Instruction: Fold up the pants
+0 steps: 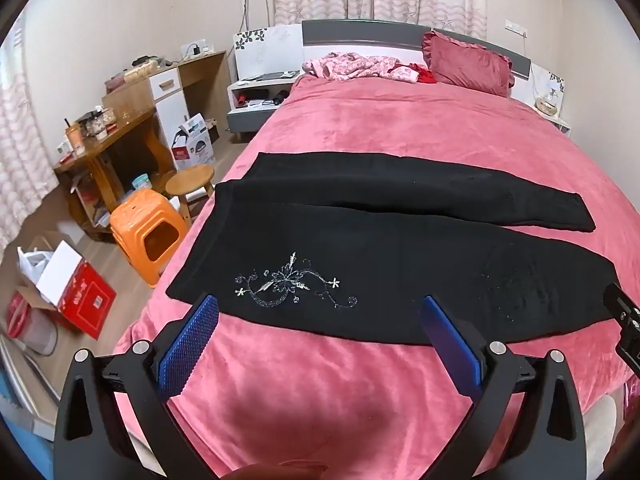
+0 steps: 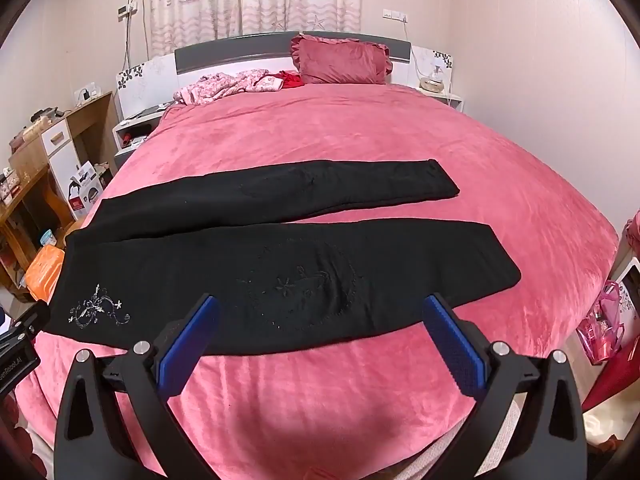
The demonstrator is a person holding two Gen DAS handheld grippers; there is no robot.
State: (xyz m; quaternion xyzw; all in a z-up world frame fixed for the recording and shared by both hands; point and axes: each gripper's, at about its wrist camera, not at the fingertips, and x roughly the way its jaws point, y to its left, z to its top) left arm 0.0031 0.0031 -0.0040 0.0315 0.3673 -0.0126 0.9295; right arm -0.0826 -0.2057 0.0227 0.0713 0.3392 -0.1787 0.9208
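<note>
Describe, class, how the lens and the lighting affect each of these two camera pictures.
Left wrist view: fisheye bends the bed into a dome, corners go black, and the black pants lose fold detail, though the silver embroidery stays crisp. Right wrist view: same bulge and dark corners; soft even light on the pants, no harsh glare; the bottom edge between the claw arms is blurred.

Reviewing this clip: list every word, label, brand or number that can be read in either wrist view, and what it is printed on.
"enRobot.AI", cut off at the frame edge, on the left gripper body in the right wrist view.
Red box on the floor: print too blurred to read.
White carton by the desk: print too small to read.
Black pants: embroidery only, no text.
</note>
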